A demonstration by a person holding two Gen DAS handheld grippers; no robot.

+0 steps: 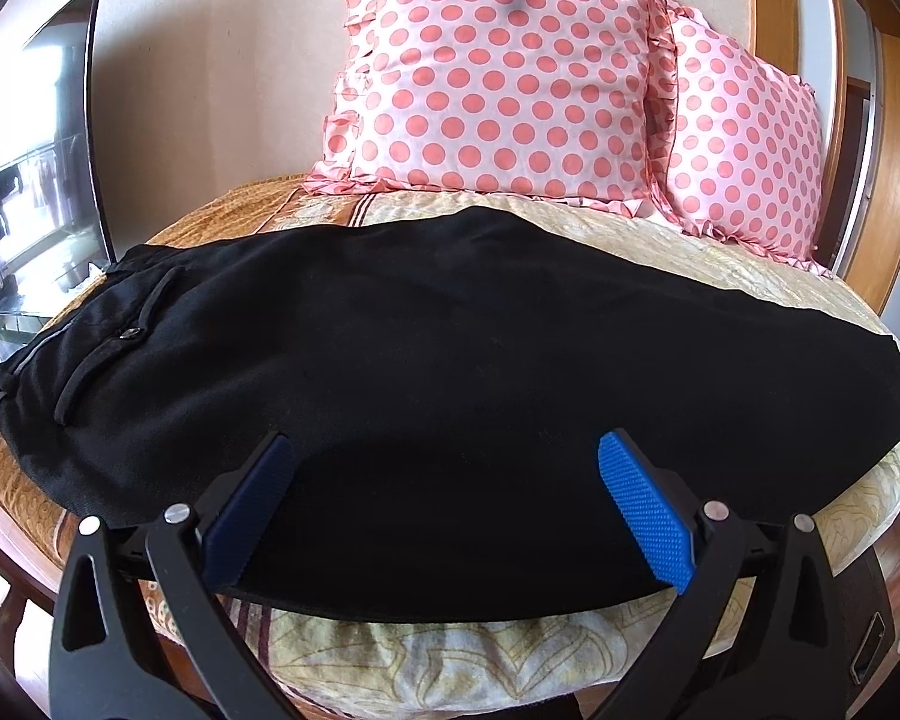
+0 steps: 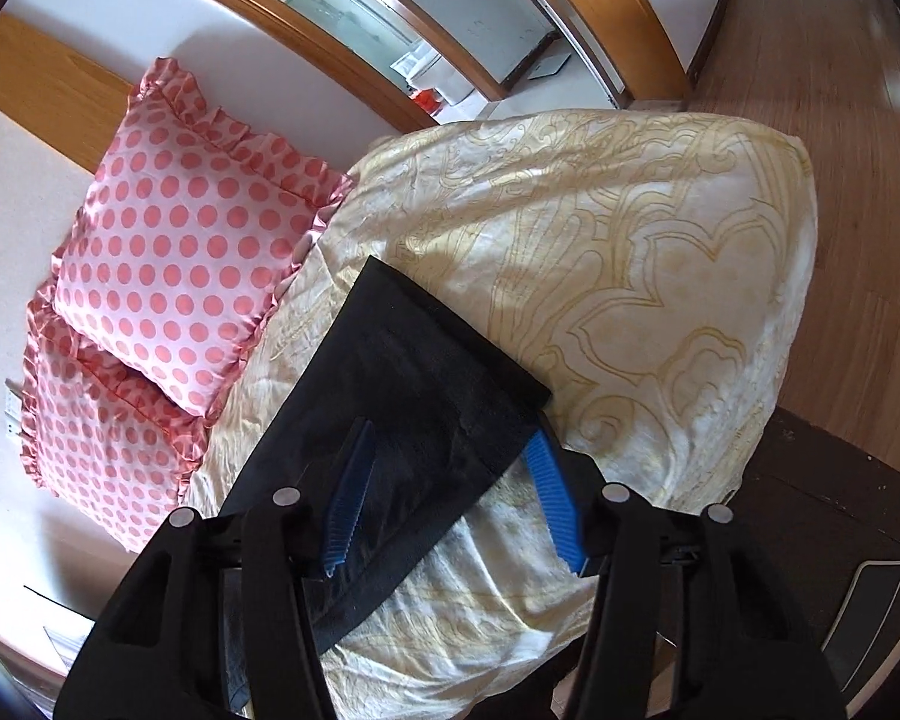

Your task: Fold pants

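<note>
Black pants (image 1: 450,372) lie flat across the bed, folded lengthwise, waistband and back pocket at the left, leg hems at the right. My left gripper (image 1: 444,456) is open, its blue pads (image 1: 642,504) spread wide above the near long edge of the pants. In the right wrist view the leg-hem end of the pants (image 2: 414,372) lies on the bedspread. My right gripper (image 2: 450,444) is open, its pads (image 2: 555,498) straddling the near corner of the hem end without closing on it.
A cream and gold patterned bedspread (image 2: 630,240) covers the bed. Two pink polka-dot pillows (image 1: 504,78) lean on the headboard beyond the pants. A TV screen (image 1: 36,168) stands at the left. Wood floor (image 2: 840,120) lies past the bed's right edge.
</note>
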